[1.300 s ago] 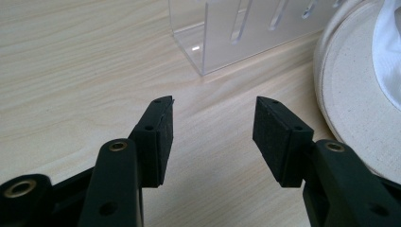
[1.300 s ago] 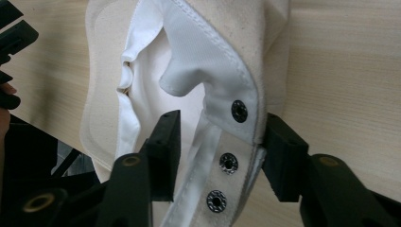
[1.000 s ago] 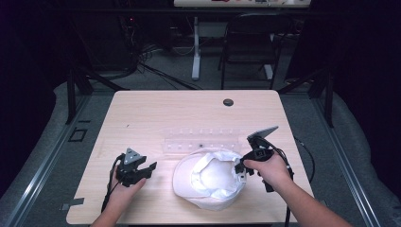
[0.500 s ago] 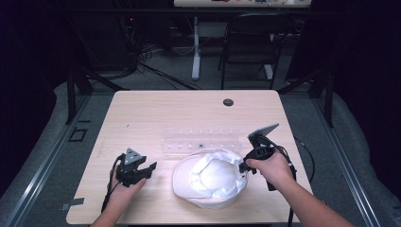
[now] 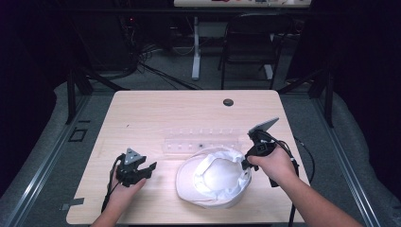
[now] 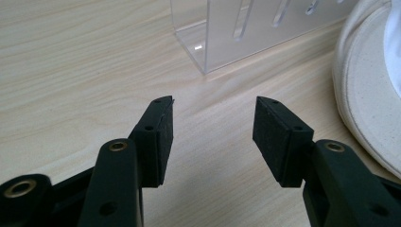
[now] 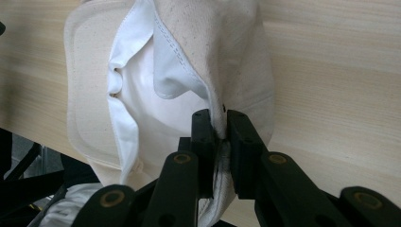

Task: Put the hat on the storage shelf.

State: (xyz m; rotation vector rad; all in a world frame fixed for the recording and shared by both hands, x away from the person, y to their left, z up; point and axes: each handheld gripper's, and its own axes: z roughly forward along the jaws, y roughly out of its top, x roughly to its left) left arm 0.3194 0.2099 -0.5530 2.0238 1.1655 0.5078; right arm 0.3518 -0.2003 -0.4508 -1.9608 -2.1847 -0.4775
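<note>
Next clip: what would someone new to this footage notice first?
The white hat lying upside down at the near middle of the wooden table stands out first, with the right gripper shut on its rim, its jaws having just been closing on the cloth. To the hat's left, the left gripper rests open with nothing between its jaws, and a clear plastic rack lies just behind the hat.
</note>
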